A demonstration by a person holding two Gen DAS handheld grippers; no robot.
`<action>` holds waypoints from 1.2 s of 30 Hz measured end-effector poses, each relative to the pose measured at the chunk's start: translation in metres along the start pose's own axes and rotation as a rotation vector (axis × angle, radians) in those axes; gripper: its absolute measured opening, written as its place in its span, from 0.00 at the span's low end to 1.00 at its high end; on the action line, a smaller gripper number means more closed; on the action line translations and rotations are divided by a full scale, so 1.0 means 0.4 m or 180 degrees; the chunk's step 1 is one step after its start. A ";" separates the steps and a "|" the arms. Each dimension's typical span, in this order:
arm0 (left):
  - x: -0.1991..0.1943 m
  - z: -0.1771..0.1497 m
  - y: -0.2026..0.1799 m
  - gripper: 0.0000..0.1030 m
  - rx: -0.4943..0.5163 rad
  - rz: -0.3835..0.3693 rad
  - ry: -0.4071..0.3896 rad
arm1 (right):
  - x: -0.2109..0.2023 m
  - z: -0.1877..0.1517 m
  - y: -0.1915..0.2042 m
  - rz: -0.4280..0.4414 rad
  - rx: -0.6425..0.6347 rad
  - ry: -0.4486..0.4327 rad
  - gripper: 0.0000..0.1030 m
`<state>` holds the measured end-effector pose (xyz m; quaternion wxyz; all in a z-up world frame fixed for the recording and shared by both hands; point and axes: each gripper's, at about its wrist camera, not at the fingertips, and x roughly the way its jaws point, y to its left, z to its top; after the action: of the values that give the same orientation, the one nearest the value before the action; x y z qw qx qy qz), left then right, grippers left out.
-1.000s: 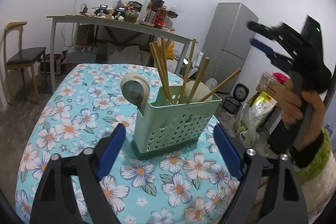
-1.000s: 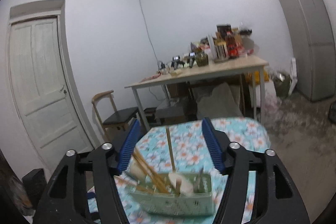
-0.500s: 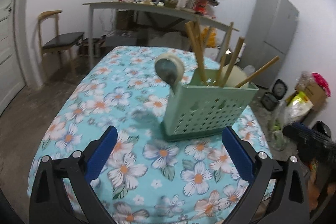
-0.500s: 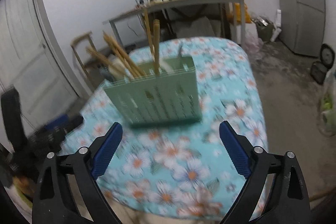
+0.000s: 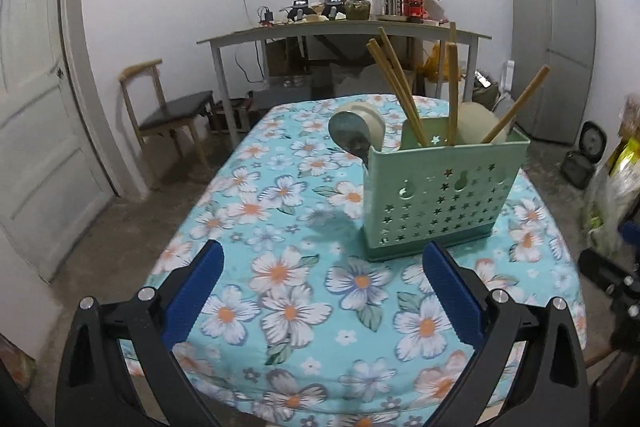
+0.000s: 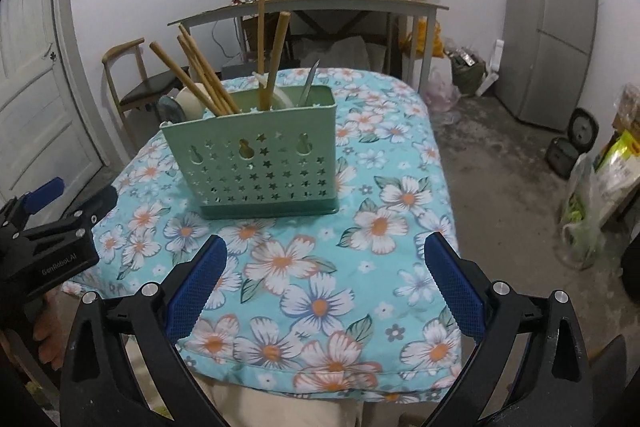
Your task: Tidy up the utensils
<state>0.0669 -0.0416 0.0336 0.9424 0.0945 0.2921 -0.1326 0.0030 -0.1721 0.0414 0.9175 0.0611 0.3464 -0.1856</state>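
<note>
Green holder [image 5: 438, 191], upright on the flowered bench [image 5: 288, 267], ahead of both tools, touching neither. Contents: chopsticks [image 5: 394, 83], spoons [image 5: 352, 137], a knife [image 6: 309, 83]. Left tool [image 5: 320, 287]: jaws wide apart, empty. Right tool [image 6: 326, 279]: jaws opening, nothing between.

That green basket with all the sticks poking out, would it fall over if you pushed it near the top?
Probably it could tip. The green basket is tall and thin, and the chopsticks lean well above its rim, so it looks top-heavy. It stands on a soft flowered tablecloth, so it might catch rather than slide. Its holed plastic walls look light.
</note>
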 end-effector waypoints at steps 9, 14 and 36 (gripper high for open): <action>0.004 0.001 0.002 0.95 0.0085 0.0348 0.0070 | 0.003 -0.003 -0.048 -0.0167 0.0144 -0.0015 0.92; 0.006 -0.004 0.027 0.95 -0.0114 0.0551 0.0133 | 0.007 -0.005 -0.074 -0.0219 0.0232 0.0002 0.92; 0.004 -0.009 0.072 0.95 -0.0397 0.0860 0.0222 | 0.018 -0.008 -0.093 -0.0258 0.0308 0.0033 0.92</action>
<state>0.0751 -0.0136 0.0326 0.9450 0.0787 0.3169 0.0171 -0.0085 -0.2078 0.0348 0.9034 0.0923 0.3440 -0.2388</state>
